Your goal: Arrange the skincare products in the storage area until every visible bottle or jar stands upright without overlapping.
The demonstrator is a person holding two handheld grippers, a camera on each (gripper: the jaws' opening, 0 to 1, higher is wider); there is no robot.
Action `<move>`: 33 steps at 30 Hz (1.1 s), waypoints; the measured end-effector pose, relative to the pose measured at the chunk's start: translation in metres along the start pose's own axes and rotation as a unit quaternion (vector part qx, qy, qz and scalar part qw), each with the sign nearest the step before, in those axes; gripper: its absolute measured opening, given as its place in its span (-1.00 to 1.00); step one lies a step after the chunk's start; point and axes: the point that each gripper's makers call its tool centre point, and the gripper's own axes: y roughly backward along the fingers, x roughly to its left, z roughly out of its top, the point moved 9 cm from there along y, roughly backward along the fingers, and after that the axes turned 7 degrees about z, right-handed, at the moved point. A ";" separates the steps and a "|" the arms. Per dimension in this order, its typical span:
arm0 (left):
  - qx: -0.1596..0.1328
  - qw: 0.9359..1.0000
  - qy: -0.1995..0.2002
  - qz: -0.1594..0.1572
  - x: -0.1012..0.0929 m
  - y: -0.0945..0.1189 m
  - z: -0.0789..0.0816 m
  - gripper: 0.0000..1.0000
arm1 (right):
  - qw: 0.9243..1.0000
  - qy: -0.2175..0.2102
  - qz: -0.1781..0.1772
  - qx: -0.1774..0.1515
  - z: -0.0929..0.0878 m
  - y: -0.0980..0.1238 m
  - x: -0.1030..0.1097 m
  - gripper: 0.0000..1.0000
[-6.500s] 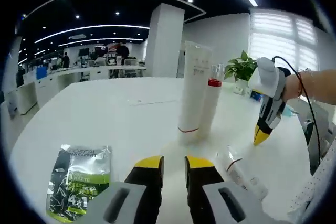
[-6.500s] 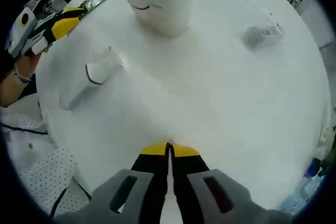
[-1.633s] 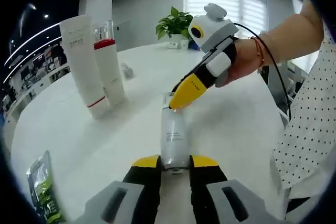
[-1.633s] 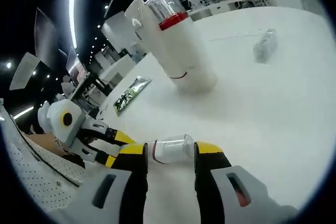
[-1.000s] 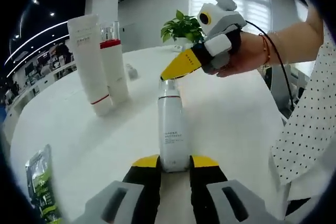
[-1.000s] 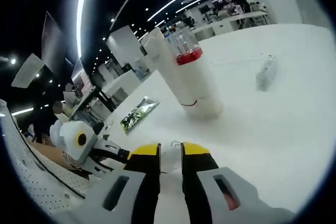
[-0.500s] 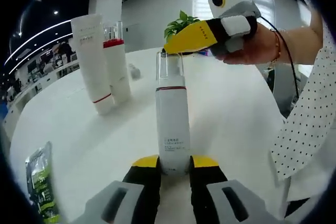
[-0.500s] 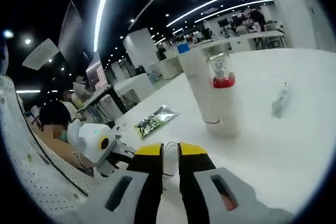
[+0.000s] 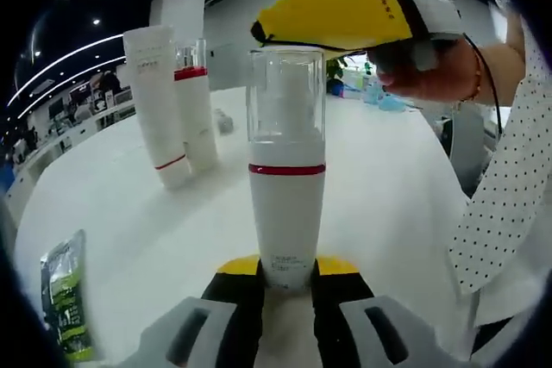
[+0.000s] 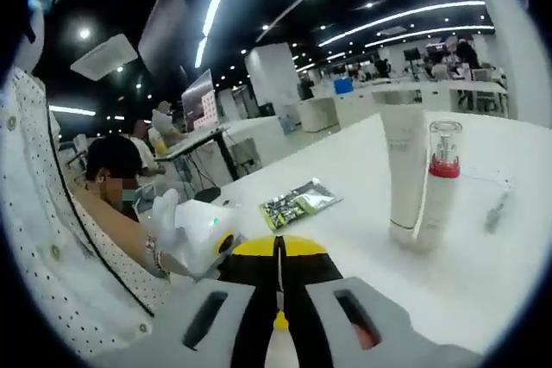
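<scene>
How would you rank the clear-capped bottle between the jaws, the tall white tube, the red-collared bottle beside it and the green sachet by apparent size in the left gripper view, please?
1. Clear-capped bottle, largest, though nearest the camera.
2. White tube.
3. Red-collared bottle, nearly the tube's height; close call.
4. Green sachet, smallest, lying flat.

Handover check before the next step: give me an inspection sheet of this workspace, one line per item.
Surface: white table, bare between items.
Job's things: clear-capped bottle upright at the near edge; tall white tube and red-collared bottle upright side by side farther back; a small item lies behind them, too blurred to identify.
Clutter: green sachet lying flat at the table's edge.
Grippers: left gripper closed on the clear-capped bottle's base; right gripper shut, hanging just above that bottle's cap, contact unclear.
Cables: a dark cable runs from the right gripper along the person's wrist.
Surroundings: open office with desks, ceiling lights, people in the distance.
</scene>
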 end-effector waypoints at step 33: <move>-0.048 0.995 0.042 0.075 -0.010 -0.001 -0.007 -0.60 | 0.995 0.020 -0.096 0.035 -0.050 -0.005 0.008 -0.45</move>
